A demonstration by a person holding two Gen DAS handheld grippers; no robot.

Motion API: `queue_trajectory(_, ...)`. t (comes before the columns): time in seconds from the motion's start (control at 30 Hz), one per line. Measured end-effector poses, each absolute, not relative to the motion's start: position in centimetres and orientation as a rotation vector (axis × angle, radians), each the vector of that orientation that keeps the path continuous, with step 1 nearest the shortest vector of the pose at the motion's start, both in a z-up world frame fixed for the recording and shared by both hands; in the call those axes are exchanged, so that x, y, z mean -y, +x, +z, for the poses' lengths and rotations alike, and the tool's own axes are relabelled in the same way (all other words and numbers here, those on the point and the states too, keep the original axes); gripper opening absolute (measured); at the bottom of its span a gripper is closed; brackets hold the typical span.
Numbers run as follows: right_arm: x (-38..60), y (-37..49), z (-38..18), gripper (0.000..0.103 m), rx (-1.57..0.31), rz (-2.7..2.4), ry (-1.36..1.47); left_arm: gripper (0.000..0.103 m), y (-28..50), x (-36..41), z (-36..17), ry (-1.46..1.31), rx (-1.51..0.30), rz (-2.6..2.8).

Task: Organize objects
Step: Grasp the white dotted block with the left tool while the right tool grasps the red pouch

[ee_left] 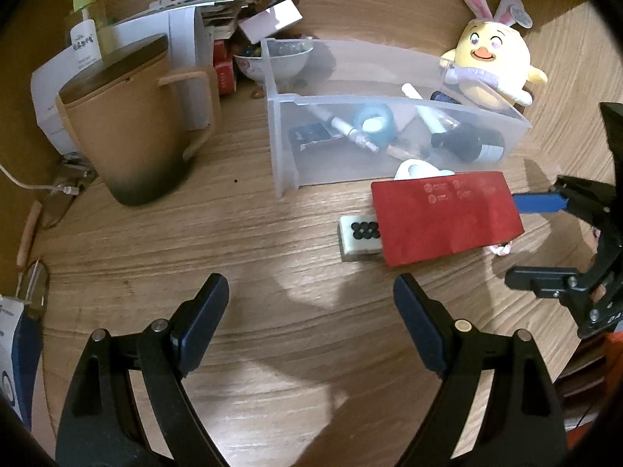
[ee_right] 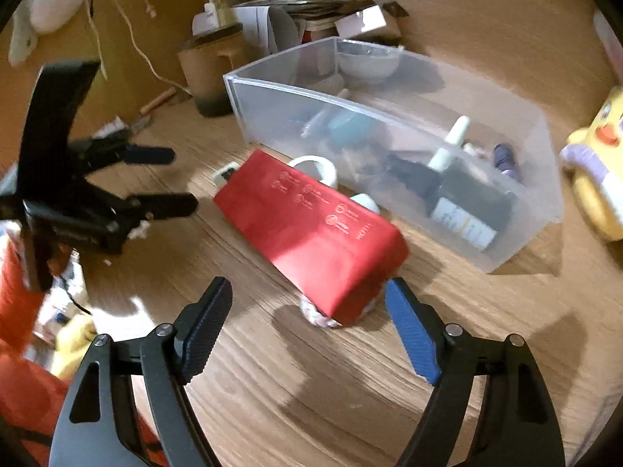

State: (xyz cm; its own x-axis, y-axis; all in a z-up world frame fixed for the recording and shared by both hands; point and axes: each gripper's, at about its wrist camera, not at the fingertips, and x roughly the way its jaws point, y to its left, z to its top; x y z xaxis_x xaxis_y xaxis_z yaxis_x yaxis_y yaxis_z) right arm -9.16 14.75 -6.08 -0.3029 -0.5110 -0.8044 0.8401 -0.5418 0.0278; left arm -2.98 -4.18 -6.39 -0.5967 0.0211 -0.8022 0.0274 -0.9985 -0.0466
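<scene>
A red box (ee_right: 311,229) lies tilted on the wooden table (ee_right: 311,381), its near end propped on a small white and pink thing (ee_right: 321,321). That end sits between the fingers of my right gripper (ee_right: 307,299), close to the blue right pad (ee_right: 412,334), with a wide gap on the left; the gripper is open. In the left wrist view the red box (ee_left: 444,214) half covers a mahjong tile (ee_left: 356,235). My left gripper (ee_left: 311,295) hangs open over bare table, short of the tile. My right gripper (ee_left: 533,241) enters from the right.
A clear plastic bin (ee_left: 280,116) behind the box holds a dark bottle (ee_left: 471,142), a blue tape roll (ee_left: 373,122) and pens. A brown lidded mug (ee_left: 132,124) stands left, a yellow plush chick (ee_left: 494,66) back right. Boxes and papers are piled at the back.
</scene>
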Motion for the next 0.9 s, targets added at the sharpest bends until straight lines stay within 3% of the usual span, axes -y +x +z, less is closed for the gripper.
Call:
queue_trajectory(0.13, -14.2, -9.4, -6.0, 0.080, -0.669, -2.046, 0.948, 0.087, -2.9, 4.2, -6.6, 1.423, -0.099, -2.794)
queue_trajectory(0.43, -12.3, -11.8, -6.4, 0.081, -0.674, -1.912, 0.972, 0.087, -3.3, 3.3, -7.1, 1.486, -0.088, -2.795)
queue_trajectory(0.5, -12.4, -12.1, -6.7, 0.079, -0.638, -1.895, 1.007, 0.087, -3.6, 3.2, -7.1, 1.486, -0.084, -2.794)
queue_trajectory(0.57, -13.0, -12.1, -6.7, 0.069, -0.598, -1.894, 1.020, 0.087, -3.9, 3.0, -7.1, 1.487, -0.090, -2.800)
queue_trajectory(0.67, -13.8, -11.7, -6.4, 0.062, -0.535, -1.877, 1.025, 0.087, -4.2, 2.6, -7.0, 1.484, -0.100, -2.814)
queue_trajectory(0.73, -14.4, -11.1, -6.1, 0.060, -0.501, -1.880, 1.015, 0.084, -4.5, 2.1, -7.0, 1.483, -0.096, -2.822)
queue_trajectory(0.8, -15.0, -10.5, -5.7, 0.058, -0.473, -1.896, 1.000, 0.073, -4.8, 1.5, -6.9, 1.477, -0.071, -2.823)
queue_trajectory(0.9, -16.2, -9.7, -4.8, 0.055, -0.413, -1.926, 0.970, 0.065, -5.4, 1.0, -6.9, 1.464, -0.052, -2.823)
